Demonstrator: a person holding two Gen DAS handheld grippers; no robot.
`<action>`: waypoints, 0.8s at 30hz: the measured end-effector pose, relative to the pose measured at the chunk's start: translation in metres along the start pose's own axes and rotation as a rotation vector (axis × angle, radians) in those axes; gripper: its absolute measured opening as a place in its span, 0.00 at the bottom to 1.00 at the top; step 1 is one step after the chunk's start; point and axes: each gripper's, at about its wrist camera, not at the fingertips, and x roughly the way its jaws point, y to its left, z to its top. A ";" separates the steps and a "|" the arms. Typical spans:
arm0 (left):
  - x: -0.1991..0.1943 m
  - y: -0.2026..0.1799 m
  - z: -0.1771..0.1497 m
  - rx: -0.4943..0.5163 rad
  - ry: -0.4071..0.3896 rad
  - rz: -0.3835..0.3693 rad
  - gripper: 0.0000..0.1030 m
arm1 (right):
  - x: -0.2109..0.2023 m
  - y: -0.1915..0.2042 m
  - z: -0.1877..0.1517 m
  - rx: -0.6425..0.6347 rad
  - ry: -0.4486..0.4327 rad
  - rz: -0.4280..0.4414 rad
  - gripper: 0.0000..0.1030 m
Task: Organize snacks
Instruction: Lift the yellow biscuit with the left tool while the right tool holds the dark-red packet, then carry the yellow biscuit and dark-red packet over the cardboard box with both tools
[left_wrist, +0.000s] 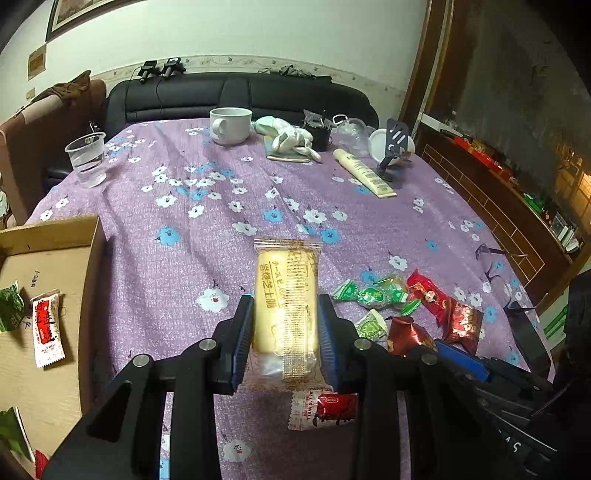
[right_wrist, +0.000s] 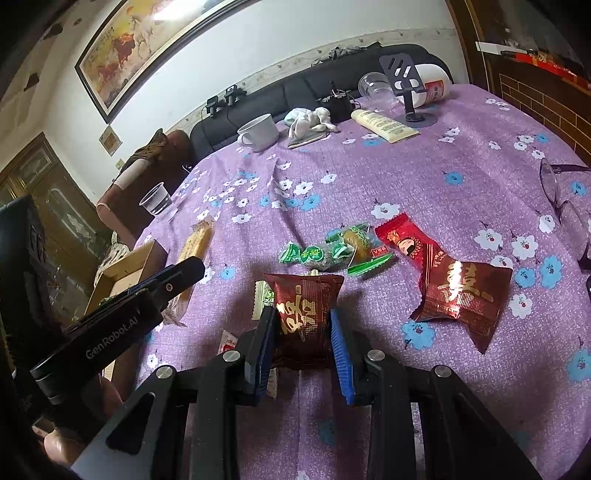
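My left gripper (left_wrist: 286, 314) is shut on a long yellow cheese-cake packet (left_wrist: 286, 295) and holds it above the purple flowered tablecloth (left_wrist: 221, 206). The packet also shows in the right wrist view (right_wrist: 195, 243). My right gripper (right_wrist: 303, 325) is shut on a dark red snack packet (right_wrist: 304, 306). Loose on the cloth lie green candies (right_wrist: 332, 251), a red packet with a cartoon face (right_wrist: 404, 243) and another dark red packet (right_wrist: 465, 295). A red-and-white sachet (left_wrist: 325, 408) lies under my left gripper. A cardboard box (left_wrist: 44, 295) at the left holds a red-and-white sachet (left_wrist: 46, 328) and green packets (left_wrist: 11, 306).
At the far side stand a white mug (left_wrist: 231, 125), a plastic cup of water (left_wrist: 86, 158), a white cloth (left_wrist: 291, 136), a cream tube (left_wrist: 365, 173), a phone stand (left_wrist: 395, 147) and a clear cup (left_wrist: 351, 129). Glasses (right_wrist: 561, 195) lie at the right. A black sofa (left_wrist: 240, 96) is behind.
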 end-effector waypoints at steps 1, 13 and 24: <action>-0.001 0.000 0.000 0.000 -0.003 -0.001 0.30 | -0.001 0.000 0.000 -0.002 -0.004 -0.002 0.30; -0.011 -0.001 0.002 -0.002 -0.050 -0.011 0.30 | -0.003 0.004 -0.001 -0.018 -0.017 -0.006 0.30; -0.014 0.000 0.004 -0.003 -0.068 -0.013 0.30 | -0.003 0.005 -0.001 -0.030 -0.026 -0.016 0.30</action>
